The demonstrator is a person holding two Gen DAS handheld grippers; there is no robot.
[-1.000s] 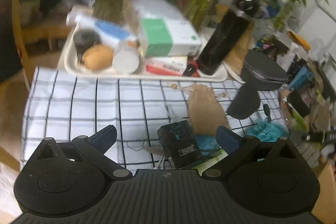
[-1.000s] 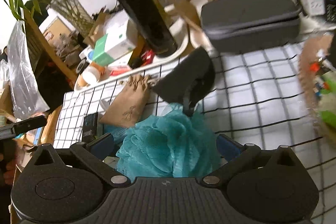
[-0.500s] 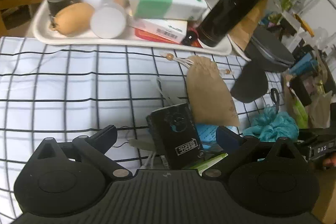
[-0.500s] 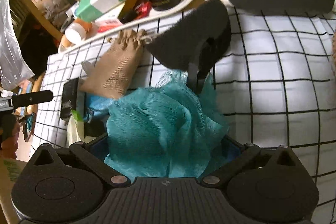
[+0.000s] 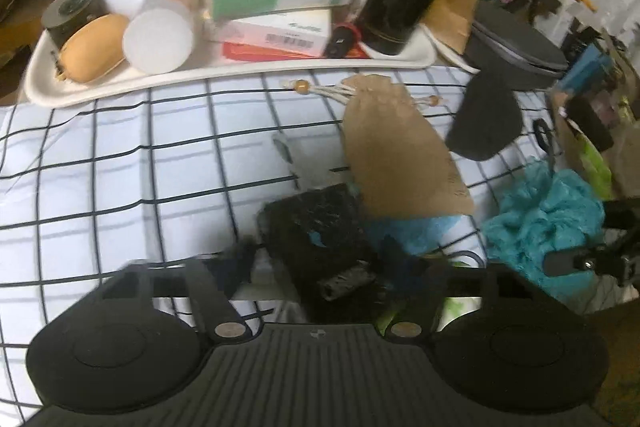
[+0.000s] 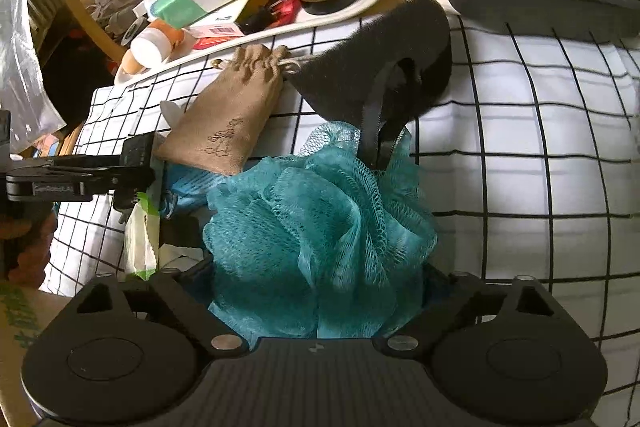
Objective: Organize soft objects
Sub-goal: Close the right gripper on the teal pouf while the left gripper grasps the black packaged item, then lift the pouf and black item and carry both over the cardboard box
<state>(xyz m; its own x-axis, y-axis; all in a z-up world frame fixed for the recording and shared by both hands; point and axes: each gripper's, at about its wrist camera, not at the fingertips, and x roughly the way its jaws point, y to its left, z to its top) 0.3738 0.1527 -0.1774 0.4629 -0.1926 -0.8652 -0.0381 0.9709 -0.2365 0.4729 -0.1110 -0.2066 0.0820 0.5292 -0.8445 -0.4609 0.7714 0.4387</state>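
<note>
I read this as the grasping step, both hands at once. My right gripper (image 6: 318, 291) is down over the teal mesh pouf (image 6: 320, 227), which sits on the checked cloth (image 6: 520, 147) at six o'clock in the right wrist view, touching the grey foam pad (image 6: 372, 67) at twelve; its jaws are closing with the pouf between them, though I cannot tell whether the pads bite yet. My left gripper (image 5: 324, 263) is closing around the black packet (image 5: 320, 243), blurred, just below the tan drawstring pouch (image 5: 396, 155). Next I need firm contact, then a clean lift without dragging the neighbours.
</note>
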